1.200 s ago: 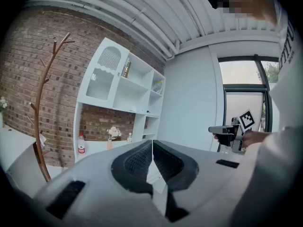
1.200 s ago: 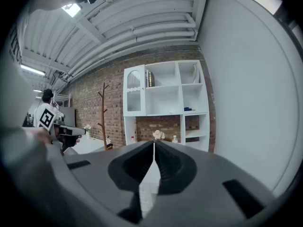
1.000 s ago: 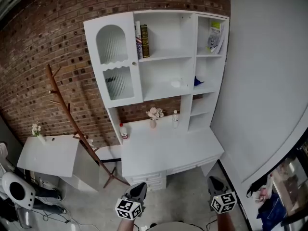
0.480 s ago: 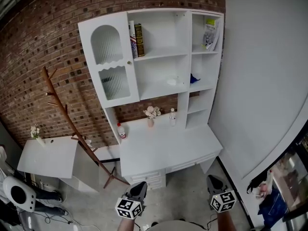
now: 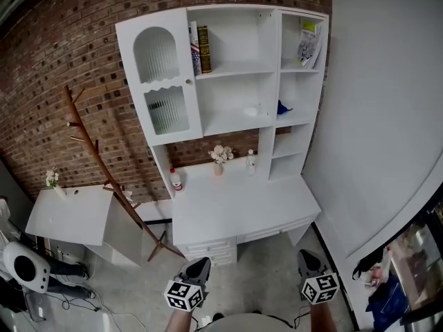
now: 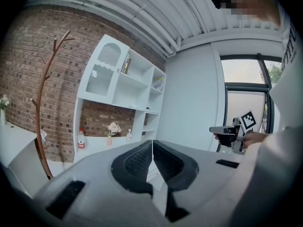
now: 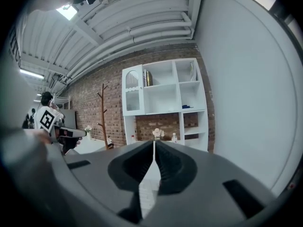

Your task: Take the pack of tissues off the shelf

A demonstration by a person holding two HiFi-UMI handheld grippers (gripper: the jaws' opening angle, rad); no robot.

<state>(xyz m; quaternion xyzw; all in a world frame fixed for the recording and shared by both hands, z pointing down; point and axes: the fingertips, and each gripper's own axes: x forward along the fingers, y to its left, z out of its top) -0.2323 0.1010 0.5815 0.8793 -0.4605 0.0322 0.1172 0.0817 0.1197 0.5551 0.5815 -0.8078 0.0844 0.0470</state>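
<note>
The tissues (image 5: 251, 112) are hardly made out: only a small white thing is seen on the middle shelf (image 5: 225, 124), upper centre of the head view, beside a blue thing (image 5: 282, 107) half hidden by a divider. A desk (image 5: 242, 209) stands below. The closed, empty jaws of the left gripper (image 5: 201, 263) and right gripper (image 5: 305, 257) are shown only in the gripper views.

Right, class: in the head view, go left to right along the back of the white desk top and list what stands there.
bottle with a red cap → small vase of flowers → small clear bottle
</note>
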